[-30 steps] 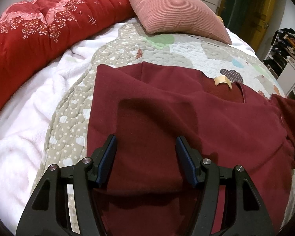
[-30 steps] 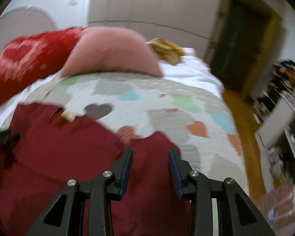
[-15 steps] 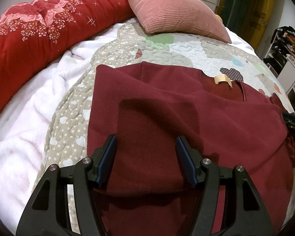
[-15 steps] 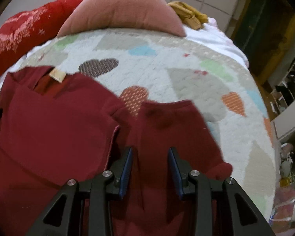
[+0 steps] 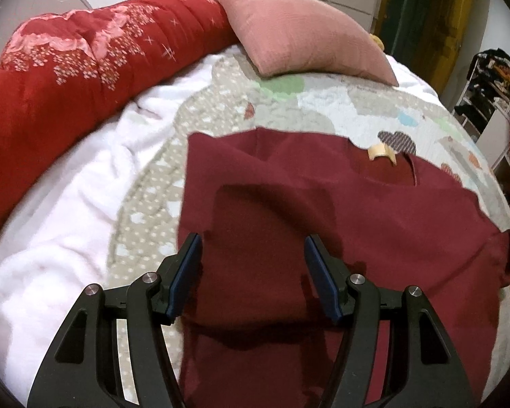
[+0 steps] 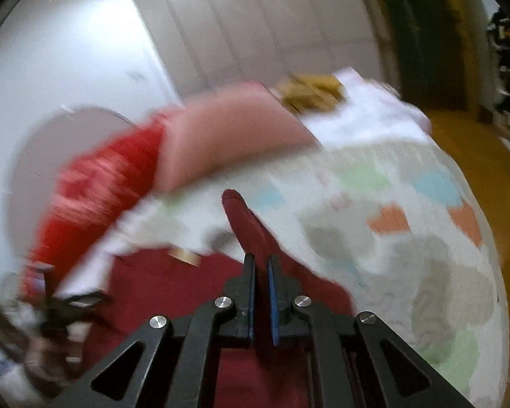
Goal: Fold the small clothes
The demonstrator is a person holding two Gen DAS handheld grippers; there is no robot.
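A dark red shirt [image 5: 340,224] lies spread on the patchwork quilt [image 5: 350,105], a tan neck label [image 5: 379,151] showing at its collar. My left gripper [image 5: 253,250] hovers open over the shirt's left part, nothing between its pads. In the blurred right wrist view my right gripper [image 6: 261,261] is shut on the shirt's sleeve [image 6: 246,224], which stands up beyond the fingertips, lifted off the quilt [image 6: 408,231]. The raised sleeve also shows at the right edge of the left wrist view. The left gripper [image 6: 61,309] appears at the lower left of the right wrist view.
A red floral duvet [image 5: 68,78] is rolled along the bed's left side. A pink pillow [image 5: 302,40] sits at the head, a white blanket [image 5: 61,234] under the quilt. A yellow-brown cloth [image 6: 311,93] lies behind the pillow. Shelves [image 5: 489,78] stand right of the bed.
My right gripper has shut on the sleeve and lifted it, tilting upward and rolling. The sleeve has left the bed at the right. My left gripper has stayed put.
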